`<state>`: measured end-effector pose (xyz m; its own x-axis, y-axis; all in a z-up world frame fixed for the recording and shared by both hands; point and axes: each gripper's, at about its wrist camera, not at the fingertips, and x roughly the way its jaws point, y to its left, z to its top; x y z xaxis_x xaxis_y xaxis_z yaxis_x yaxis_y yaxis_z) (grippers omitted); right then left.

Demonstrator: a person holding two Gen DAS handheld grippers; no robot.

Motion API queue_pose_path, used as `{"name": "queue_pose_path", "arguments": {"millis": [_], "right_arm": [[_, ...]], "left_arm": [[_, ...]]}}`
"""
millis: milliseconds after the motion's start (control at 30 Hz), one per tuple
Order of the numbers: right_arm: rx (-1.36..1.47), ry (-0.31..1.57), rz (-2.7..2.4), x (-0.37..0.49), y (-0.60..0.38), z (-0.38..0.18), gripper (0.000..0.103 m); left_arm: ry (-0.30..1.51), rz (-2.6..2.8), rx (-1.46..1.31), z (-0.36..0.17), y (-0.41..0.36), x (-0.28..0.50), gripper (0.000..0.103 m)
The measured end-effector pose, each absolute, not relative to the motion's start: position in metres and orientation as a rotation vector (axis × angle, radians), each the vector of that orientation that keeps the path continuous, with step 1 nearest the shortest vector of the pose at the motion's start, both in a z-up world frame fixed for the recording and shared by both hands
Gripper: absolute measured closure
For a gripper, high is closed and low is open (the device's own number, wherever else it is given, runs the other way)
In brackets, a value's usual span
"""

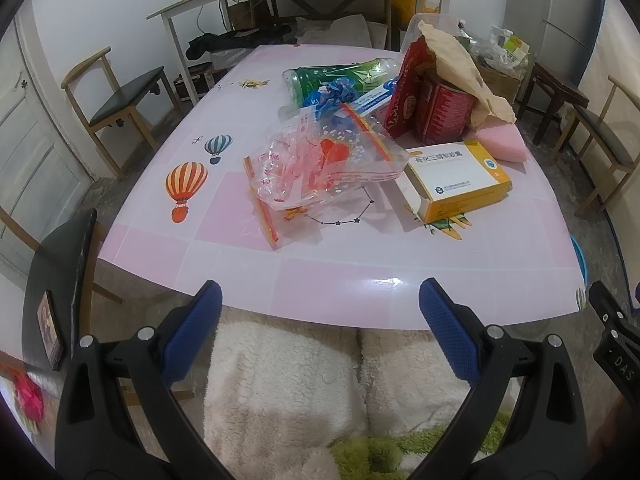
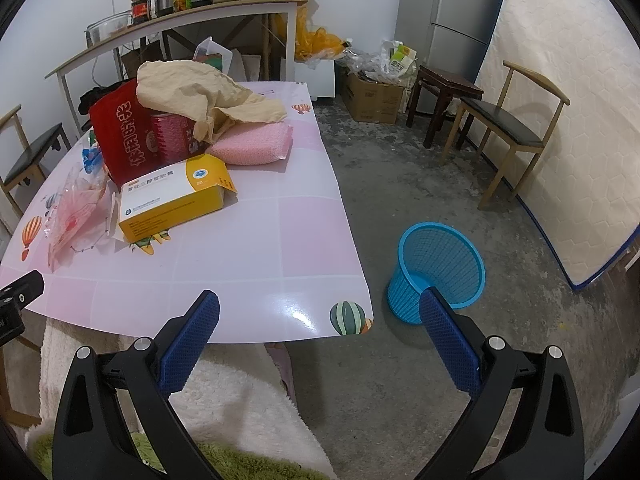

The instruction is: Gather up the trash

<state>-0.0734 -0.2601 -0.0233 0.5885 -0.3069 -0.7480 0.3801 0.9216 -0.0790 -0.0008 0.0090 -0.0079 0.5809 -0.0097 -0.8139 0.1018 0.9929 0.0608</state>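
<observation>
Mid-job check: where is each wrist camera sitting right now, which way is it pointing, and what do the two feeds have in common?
Left wrist: behind the open left gripper at the table's near edge, facing the trash pile; the person's fleece-covered lap shows below.
Right wrist: behind the open right gripper at the table's near right corner, facing across it and toward the blue basket on the floor.
Shared: the yellow box, pink sponge, red bag and plastic bag.

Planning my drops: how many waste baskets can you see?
1. A blue mesh basket stands on the floor off the table's right side, past its near corner. It looks empty. Others could be hidden behind the table or outside the view.
</observation>
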Motion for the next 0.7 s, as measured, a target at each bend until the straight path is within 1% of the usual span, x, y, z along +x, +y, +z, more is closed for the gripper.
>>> {"name": "queue_pose_path", "arguments": {"millis": [400, 700], "right_arm": [[0.101, 0.853, -0.391, -0.067, -0.255, -0.028, 0.006], [0.086, 0.815, -0.342, -0.034, -0.247, -0.024, 0.006]], "left_arm": [[0.955, -0.041, 0.104, -0.009, 0.013, 0.006, 0.008], [0.941, -0.036, 0.087, -0.01, 0.04, 0.031, 0.008]]}}
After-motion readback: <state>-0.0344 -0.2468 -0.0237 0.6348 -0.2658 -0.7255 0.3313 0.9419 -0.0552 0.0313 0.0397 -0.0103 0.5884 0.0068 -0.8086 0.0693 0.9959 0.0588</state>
